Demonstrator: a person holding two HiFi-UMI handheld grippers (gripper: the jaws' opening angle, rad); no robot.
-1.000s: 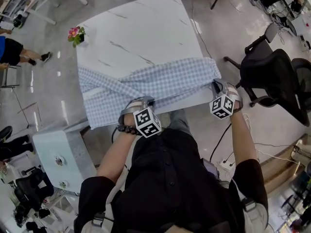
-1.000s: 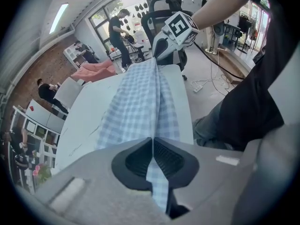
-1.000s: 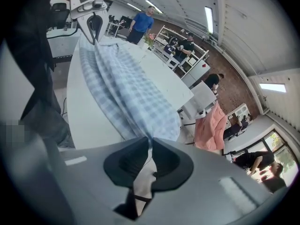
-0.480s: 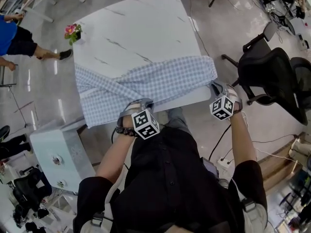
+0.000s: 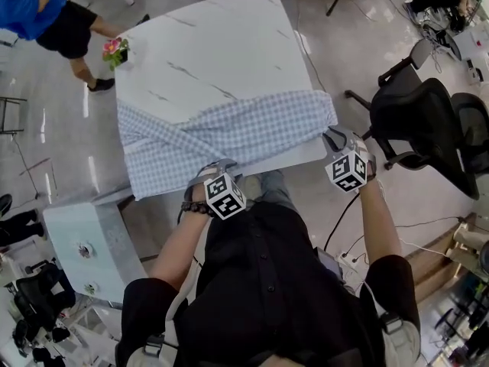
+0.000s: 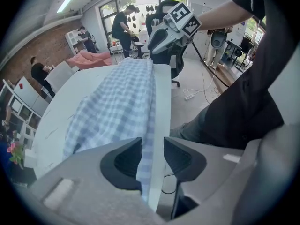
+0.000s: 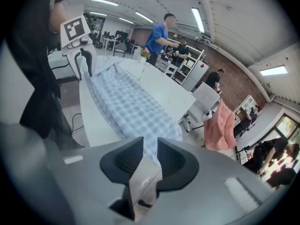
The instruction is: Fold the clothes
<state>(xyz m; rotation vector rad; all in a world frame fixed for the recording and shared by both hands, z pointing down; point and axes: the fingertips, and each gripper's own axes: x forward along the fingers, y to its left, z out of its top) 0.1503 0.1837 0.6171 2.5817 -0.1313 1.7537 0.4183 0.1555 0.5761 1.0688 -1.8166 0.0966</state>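
Observation:
A blue-and-white checked garment [image 5: 229,132] lies in a long folded band across the near part of the white marble table [image 5: 214,44], its left part hanging over the near edge. My left gripper [image 5: 220,168] sits at that near edge. In the left gripper view its jaws [image 6: 152,142] have just been opening, and the garment's hanging edge [image 6: 117,107] shows in the gap, unpinched. My right gripper [image 5: 334,138] is at the garment's right end. Its jaws [image 7: 150,144] have also just been opening, and the cloth's tip [image 7: 126,102] lies just beyond them, free.
A small pot of pink flowers [image 5: 116,52] stands at the table's far left corner. A black office chair [image 5: 428,121] is close on the right. A person in blue [image 5: 53,17] walks at the far left. A pale grey cabinet [image 5: 88,243] stands below the table's left side.
My left gripper has drawn back slightly from the table edge and my right gripper has shifted a little up and left. The person in blue has walked further into view at the top left.

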